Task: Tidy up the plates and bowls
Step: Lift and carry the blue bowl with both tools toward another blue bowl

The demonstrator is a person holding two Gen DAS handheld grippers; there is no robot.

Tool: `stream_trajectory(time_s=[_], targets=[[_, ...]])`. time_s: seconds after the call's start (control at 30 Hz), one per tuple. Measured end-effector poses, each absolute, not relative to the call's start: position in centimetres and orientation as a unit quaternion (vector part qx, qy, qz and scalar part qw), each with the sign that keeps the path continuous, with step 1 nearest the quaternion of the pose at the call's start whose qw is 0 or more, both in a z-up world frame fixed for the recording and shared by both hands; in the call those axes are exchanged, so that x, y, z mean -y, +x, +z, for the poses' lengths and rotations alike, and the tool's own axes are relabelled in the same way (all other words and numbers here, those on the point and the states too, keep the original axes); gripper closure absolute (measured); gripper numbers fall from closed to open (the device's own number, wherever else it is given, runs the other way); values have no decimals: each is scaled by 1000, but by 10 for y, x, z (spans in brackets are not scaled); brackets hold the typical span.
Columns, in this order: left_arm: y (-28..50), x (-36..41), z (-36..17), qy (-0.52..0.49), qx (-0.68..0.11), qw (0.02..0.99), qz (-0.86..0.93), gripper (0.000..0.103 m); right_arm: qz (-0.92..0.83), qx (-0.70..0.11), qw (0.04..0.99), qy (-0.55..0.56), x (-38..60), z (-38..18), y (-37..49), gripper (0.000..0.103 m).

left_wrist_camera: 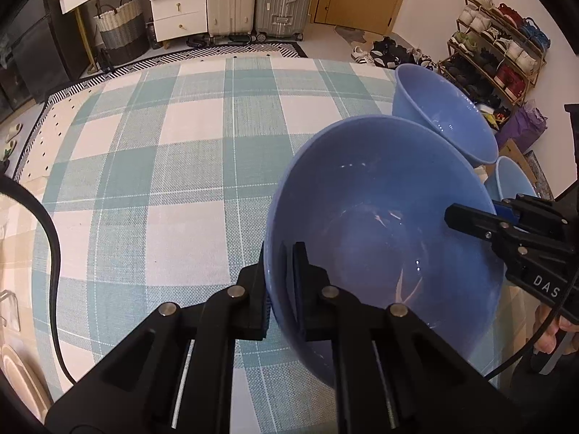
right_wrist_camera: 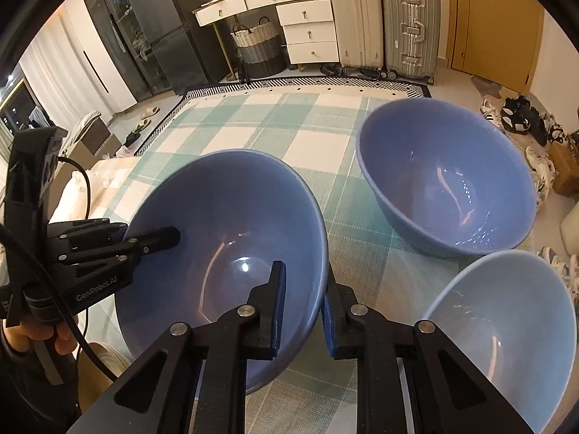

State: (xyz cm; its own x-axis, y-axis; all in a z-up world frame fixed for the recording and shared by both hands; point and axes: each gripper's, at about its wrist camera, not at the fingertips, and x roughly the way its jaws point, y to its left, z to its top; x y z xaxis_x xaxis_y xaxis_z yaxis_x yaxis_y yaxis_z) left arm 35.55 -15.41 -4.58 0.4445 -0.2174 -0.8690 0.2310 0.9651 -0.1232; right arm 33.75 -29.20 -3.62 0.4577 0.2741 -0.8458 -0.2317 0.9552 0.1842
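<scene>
A large blue bowl (left_wrist_camera: pixel 383 224) (right_wrist_camera: pixel 224 238) stands on the checked tablecloth (left_wrist_camera: pixel 181 166). My left gripper (left_wrist_camera: pixel 280 282) is shut on its left rim, one finger inside and one outside; it also shows at the left of the right wrist view (right_wrist_camera: pixel 144 240). My right gripper (right_wrist_camera: pixel 302 311) straddles the bowl's right rim with a visible gap between pad and rim; it also shows in the left wrist view (left_wrist_camera: pixel 470 217). A second blue bowl (right_wrist_camera: pixel 445 184) (left_wrist_camera: pixel 441 115) stands behind to the right. A paler blue bowl (right_wrist_camera: pixel 503 329) (left_wrist_camera: pixel 510 181) stands at the near right.
A pale plate edge (left_wrist_camera: pixel 21 379) lies at the table's left. Beyond the table stand suitcases (right_wrist_camera: pixel 383 18), white drawers (right_wrist_camera: pixel 307 29), a woven basket (right_wrist_camera: pixel 258 45) and a shoe rack (left_wrist_camera: pixel 495 47). The tablecloth's left and far parts are bare.
</scene>
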Motion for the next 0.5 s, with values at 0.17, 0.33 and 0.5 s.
stream_trajectory(time_s=[0.17, 0.33, 0.5], targets=[[350, 152, -27, 4, -496, 858, -133, 96, 149, -482, 863, 24, 293, -19, 331, 85], [344, 156, -7, 3, -483, 864, -139, 96, 145, -464, 873, 28, 298, 5, 322, 85], [334, 168, 11, 8, -470, 870, -147, 96, 135, -450, 882, 31, 310, 24, 310, 85]])
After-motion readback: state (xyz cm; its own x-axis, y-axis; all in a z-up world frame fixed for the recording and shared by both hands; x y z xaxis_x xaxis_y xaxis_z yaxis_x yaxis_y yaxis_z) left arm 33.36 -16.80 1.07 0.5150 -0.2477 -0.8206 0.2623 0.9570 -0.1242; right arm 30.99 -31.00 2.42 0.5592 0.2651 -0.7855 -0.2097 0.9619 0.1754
